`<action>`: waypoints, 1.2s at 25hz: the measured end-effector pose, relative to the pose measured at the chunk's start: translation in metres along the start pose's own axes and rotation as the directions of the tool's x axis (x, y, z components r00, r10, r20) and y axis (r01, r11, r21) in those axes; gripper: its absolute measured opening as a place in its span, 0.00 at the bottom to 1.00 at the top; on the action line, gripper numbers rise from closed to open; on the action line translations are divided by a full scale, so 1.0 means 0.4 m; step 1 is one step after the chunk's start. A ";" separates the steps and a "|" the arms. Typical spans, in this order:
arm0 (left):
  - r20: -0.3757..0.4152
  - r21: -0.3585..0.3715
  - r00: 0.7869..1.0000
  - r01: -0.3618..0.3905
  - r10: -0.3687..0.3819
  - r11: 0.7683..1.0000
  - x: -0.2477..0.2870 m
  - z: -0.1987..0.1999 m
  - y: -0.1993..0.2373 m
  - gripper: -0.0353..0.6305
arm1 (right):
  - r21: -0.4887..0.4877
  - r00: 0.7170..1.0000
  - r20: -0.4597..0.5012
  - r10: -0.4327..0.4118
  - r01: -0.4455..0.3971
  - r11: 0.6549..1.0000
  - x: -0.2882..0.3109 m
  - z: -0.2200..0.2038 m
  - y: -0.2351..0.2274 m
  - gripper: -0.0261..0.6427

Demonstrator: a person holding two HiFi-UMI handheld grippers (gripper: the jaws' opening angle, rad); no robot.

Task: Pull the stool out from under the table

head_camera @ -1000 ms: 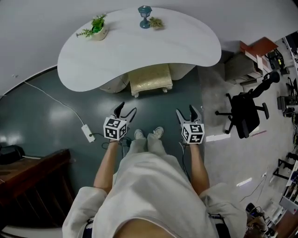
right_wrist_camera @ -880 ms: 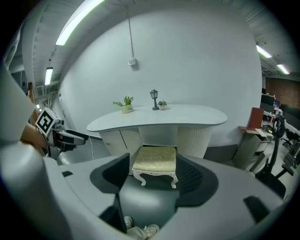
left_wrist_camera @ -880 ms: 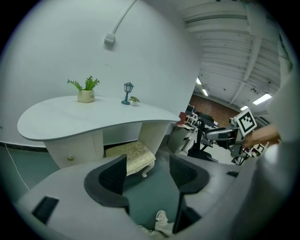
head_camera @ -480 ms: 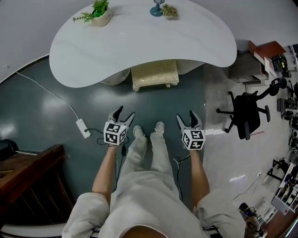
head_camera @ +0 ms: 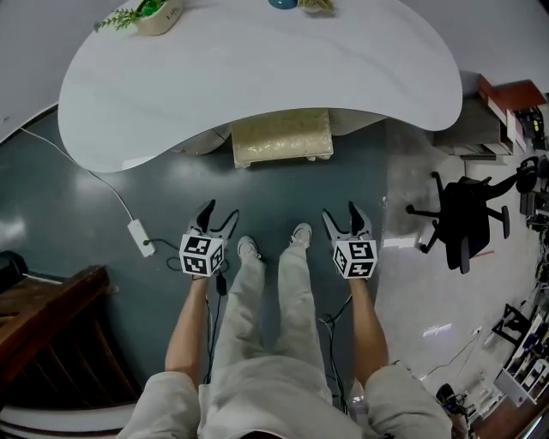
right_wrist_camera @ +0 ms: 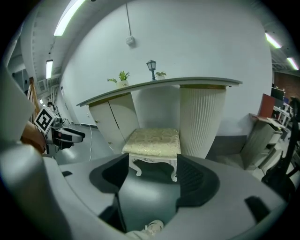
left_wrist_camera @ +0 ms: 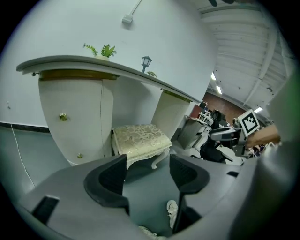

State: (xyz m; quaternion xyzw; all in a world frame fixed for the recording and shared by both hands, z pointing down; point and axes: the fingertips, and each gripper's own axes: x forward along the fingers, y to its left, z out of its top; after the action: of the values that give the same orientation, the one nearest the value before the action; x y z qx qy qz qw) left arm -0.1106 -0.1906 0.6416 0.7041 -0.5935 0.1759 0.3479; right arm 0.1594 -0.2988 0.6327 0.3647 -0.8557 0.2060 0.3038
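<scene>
Head view, looking steeply down: a white kidney-shaped table (head_camera: pixel 257 77) fills the top of the frame. The stool (head_camera: pixel 281 137), with a pale gold patterned seat, sits at upper centre, its far part tucked under the table's near edge and its near part showing on the dark floor. A plant (head_camera: pixel 141 13) stands at the table's upper left edge. Below centre, a person's legs and two white shoes (head_camera: pixel 249 249) point toward the stool. The left gripper (head_camera: pixel 220 214) is just left of the shoes and the right gripper (head_camera: pixel 341 214) just right of them, each with a marker cube and each well apart from the stool. Both pairs of jaws stand apart with nothing between them. A white cable with a plug box (head_camera: pixel 137 233) lies at left. A black office chair (head_camera: pixel 467 225) stands at right.

Left gripper view: the two dark jaws of the left gripper (left_wrist_camera: pixel 147 161) spread wide in the lower half of the frame, holding nothing. Beyond them, at centre, the stool (left_wrist_camera: pixel 140 140) stands on white curved legs beneath the table top (left_wrist_camera: pixel 93 68), beside a white cabinet base. A shoe (left_wrist_camera: pixel 172 210) shows between the jaws at the bottom.

Right gripper view: the jaws of the right gripper (right_wrist_camera: pixel 152 164) are likewise wide apart and empty. The stool (right_wrist_camera: pixel 152 139) stands at centre, beyond the gap, between the table's cabinet base at left and a ribbed white column at right.
</scene>
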 end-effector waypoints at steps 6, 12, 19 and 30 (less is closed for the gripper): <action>-0.009 -0.022 0.998 -0.064 0.063 0.998 0.139 -0.081 0.043 0.45 | -0.028 0.999 -0.033 0.031 -0.032 0.999 0.150 -0.098 -0.094 0.50; -0.009 -0.037 0.993 -0.116 0.116 0.993 0.271 -0.170 0.109 0.45 | -0.059 0.997 -0.060 0.052 -0.056 0.997 0.290 -0.205 -0.157 0.50; -0.031 -0.070 0.991 -0.135 0.133 0.988 0.425 -0.277 0.184 0.45 | -0.068 0.997 -0.069 0.045 -0.050 0.996 0.472 -0.299 -0.236 0.51; -0.035 -0.044 0.987 -0.157 0.156 0.987 0.630 -0.321 0.279 0.47 | -0.124 0.994 -0.092 0.060 -0.071 0.990 0.728 -0.339 -0.307 0.60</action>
State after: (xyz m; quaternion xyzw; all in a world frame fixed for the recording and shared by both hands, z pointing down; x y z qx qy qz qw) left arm -0.1374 -0.2868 0.9289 0.6440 -0.6454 0.1998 0.3588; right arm 0.1417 -0.4460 0.9430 0.3070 -0.8644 0.1768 0.3568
